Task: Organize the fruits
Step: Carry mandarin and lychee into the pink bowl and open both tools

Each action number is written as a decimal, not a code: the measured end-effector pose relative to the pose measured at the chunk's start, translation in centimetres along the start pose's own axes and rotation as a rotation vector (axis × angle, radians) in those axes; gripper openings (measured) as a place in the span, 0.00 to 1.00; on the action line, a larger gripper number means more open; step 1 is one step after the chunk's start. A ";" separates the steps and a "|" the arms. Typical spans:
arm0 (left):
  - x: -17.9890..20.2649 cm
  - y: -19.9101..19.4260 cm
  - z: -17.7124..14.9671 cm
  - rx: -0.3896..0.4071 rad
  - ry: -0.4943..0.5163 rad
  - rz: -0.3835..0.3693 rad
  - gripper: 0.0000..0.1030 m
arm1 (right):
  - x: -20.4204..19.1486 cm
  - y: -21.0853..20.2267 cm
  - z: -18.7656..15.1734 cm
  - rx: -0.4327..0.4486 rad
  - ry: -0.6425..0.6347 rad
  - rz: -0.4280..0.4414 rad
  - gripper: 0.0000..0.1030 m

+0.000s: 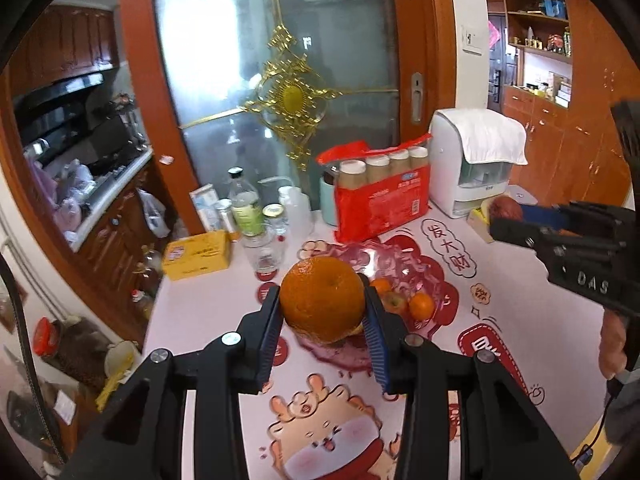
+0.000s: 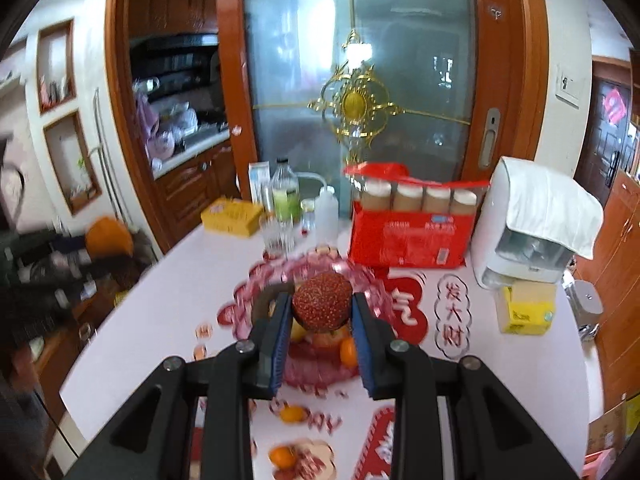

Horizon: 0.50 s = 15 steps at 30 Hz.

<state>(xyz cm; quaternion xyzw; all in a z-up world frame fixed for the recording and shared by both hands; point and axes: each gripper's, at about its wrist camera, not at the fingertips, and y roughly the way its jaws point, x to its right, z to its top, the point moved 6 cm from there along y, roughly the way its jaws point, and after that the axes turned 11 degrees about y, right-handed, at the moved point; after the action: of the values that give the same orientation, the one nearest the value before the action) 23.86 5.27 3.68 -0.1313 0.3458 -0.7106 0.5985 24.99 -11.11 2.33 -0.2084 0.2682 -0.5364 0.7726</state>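
Note:
My left gripper (image 1: 322,300) is shut on a large orange (image 1: 322,298) and holds it above the near rim of a pink glass fruit bowl (image 1: 340,354). Two small oranges (image 1: 422,306) and an apple (image 1: 394,302) lie in the bowl. My right gripper (image 2: 322,306) is shut on a speckled red round fruit (image 2: 322,300) above the same bowl (image 2: 372,284), which holds a small orange (image 2: 348,352). Two small oranges (image 2: 292,414) lie on the table in front of the bowl. The right gripper also shows at the right of the left wrist view (image 1: 508,220), holding the red fruit (image 1: 506,206).
Behind the bowl stand a red pack of bottles (image 1: 382,196), a white appliance under a cloth (image 1: 476,160), a drinking glass (image 1: 264,250), bottles (image 1: 244,204) and a yellow box (image 1: 198,254). A yellow carton (image 2: 524,308) sits at the right. The table's left edge drops off.

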 end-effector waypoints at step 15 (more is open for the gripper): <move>3.7 18.3 -7.1 -0.226 -0.018 -0.230 0.37 | 1.9 14.7 -8.3 -0.319 0.237 -0.028 0.29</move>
<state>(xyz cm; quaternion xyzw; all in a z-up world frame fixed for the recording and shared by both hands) 32.58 3.36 -14.12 -0.2429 0.4007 -0.7300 0.4975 30.84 -8.23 -13.38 -0.2673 0.4359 -0.5187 0.6852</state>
